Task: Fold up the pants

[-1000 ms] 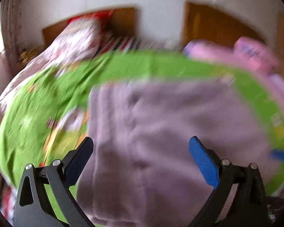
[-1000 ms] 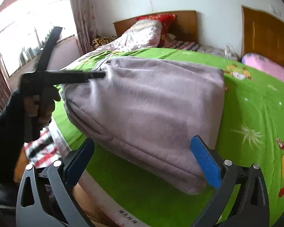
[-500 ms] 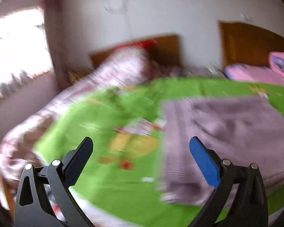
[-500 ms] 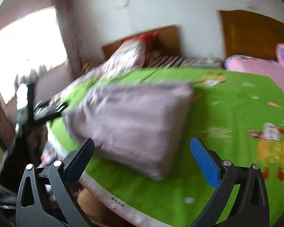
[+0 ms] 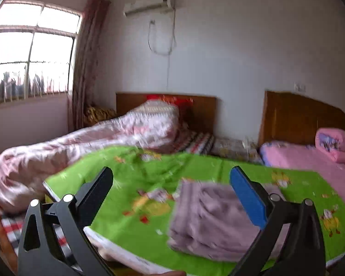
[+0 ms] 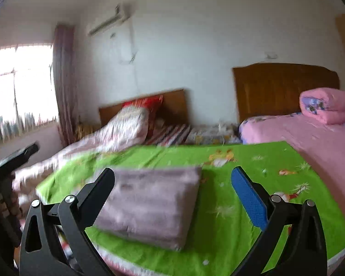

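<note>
The pants (image 6: 149,207) lie folded in a compact lilac stack, lower centre of the right view, on the green sheet (image 6: 230,225). A second ago both grippers were close over them; now the left gripper (image 5: 170,191) and right gripper (image 6: 172,191) have pulled back, fingers apart and empty. The folding looks finished.

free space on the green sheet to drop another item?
Bare green cartoon-print sheet lies right of the folded mauve fleece pants, toward the pink bed, and behind them. Crowded: left edge, against the rumpled pink floral quilt.
</note>
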The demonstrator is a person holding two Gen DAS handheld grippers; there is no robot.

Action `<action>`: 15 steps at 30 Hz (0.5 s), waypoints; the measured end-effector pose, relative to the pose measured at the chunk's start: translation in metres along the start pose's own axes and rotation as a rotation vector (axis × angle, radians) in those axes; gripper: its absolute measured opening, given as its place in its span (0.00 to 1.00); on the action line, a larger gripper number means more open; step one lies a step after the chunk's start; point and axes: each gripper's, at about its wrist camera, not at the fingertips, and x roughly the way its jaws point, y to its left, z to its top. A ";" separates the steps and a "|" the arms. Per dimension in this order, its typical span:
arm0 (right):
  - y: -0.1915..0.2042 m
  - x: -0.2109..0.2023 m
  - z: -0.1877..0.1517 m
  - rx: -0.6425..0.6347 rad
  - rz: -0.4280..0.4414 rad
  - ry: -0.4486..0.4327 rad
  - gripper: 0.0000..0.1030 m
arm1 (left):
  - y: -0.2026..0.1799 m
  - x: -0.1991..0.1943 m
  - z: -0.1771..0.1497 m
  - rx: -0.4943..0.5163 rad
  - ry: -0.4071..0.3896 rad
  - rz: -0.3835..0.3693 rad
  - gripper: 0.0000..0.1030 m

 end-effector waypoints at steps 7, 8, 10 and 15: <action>0.017 0.034 -0.055 -0.125 -0.036 0.238 0.95 | -0.060 0.029 -0.070 0.097 0.258 -0.080 0.99; 0.017 0.036 -0.059 -0.128 -0.046 0.260 0.95 | -0.062 0.034 -0.077 0.100 0.283 -0.085 0.99; 0.010 0.041 -0.063 -0.102 -0.049 0.293 0.95 | -0.066 0.040 -0.091 0.090 0.332 -0.104 0.99; 0.007 0.048 -0.068 -0.082 -0.031 0.329 0.95 | -0.066 0.044 -0.103 0.093 0.370 -0.101 0.99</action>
